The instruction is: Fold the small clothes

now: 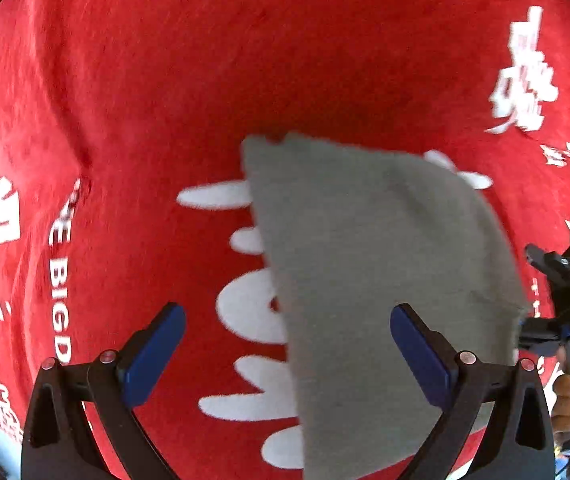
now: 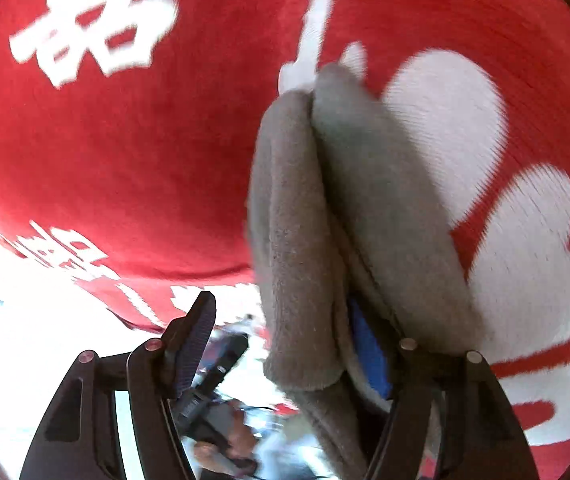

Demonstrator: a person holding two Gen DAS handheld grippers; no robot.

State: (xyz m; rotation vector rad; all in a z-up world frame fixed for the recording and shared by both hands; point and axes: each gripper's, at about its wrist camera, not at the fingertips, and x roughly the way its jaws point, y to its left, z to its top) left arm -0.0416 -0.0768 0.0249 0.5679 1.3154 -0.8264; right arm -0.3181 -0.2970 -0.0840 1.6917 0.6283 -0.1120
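Red fleece cloth [image 1: 245,60] w/ white printed letters and characters covers the whole work surface; creases are seen at its left side. Little of the room is shown: in the right wrist view a washed-out bright area lies past the cloth's edge at lower left, too blown out to read. A person's hand is glimpsed at the right edge of the left wrist view, on the other tool's handle.

A small grey garment [image 1: 373,264] is seen on the red cloth, folded or doubled, w/ one corner lifted toward the right. In the left wrist view the left gripper [image 1: 287,354] is spread wide, blue pads apart, nothing held; the garment lies under and between its fingers, contact can't be told. The right gripper [image 2: 291,354] is also spread wide in its own view. The grey garment is draped over its right finger, two thick layers bunched against the blue pad, but it isn't pinched between both fingers.

Risks, as judged:
- Garment is only hung on one finger, so it could slide off if the tool is tilted, and the fold would be lost.
- Layers are bunched, not aligned; a crooked fold could result if pressed down now.
- Fleece on fleece may cling, so the red cloth could be dragged or rucked w/ the garment.
- Both views are motion-blurred, so edges are hard to place.
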